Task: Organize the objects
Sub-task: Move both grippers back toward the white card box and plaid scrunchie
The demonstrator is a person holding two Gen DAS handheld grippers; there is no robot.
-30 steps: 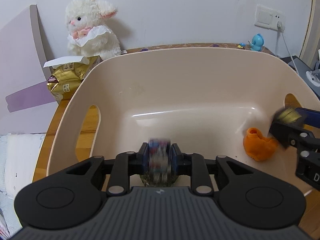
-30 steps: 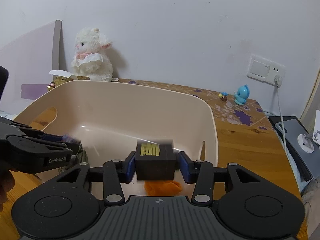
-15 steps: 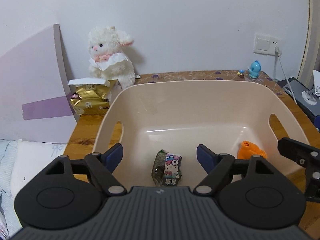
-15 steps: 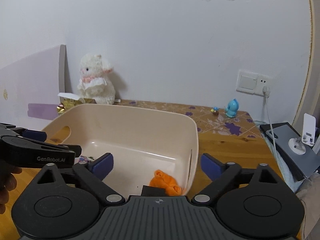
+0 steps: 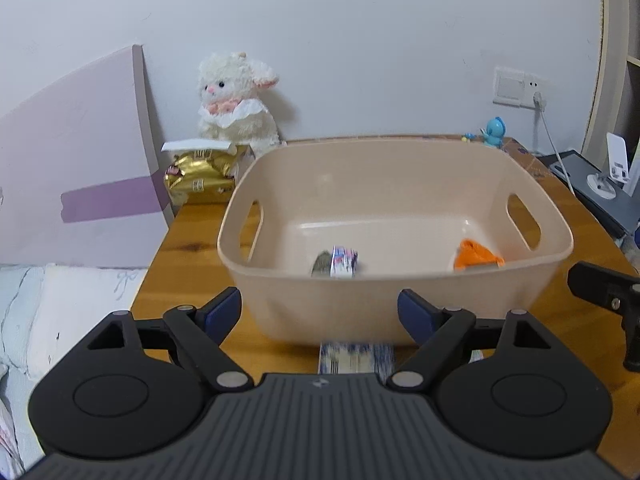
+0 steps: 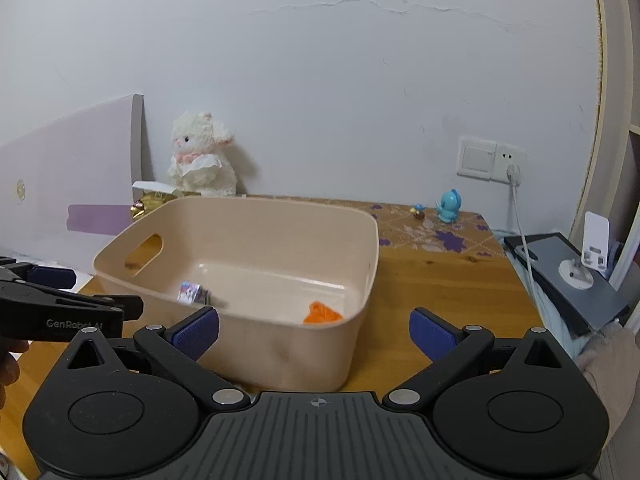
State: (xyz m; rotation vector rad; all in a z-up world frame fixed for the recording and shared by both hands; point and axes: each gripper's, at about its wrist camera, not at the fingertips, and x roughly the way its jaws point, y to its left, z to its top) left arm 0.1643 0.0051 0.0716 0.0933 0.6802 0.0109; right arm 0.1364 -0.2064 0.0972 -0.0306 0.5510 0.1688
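Your left claw (image 5: 320, 312) is spread wide and holds nothing; it sits just in front of the tan tub (image 5: 400, 312) on the wooden counter (image 5: 188, 264). Your right claw (image 6: 314, 328) is spread wide too, empty, near the tub's front corner. Inside the tub, a small picture packet (image 5: 342, 262) lies near the front wall, and an orange lump (image 5: 476, 254) lies in the right corner. Another blurry patterned packet (image 5: 354, 356) lies on the counter just in front of the tub, between your left claw's fingers. A white stuffed lamb (image 5: 236, 104) and a gold bag (image 5: 198, 176) sit behind the tub by the wall.
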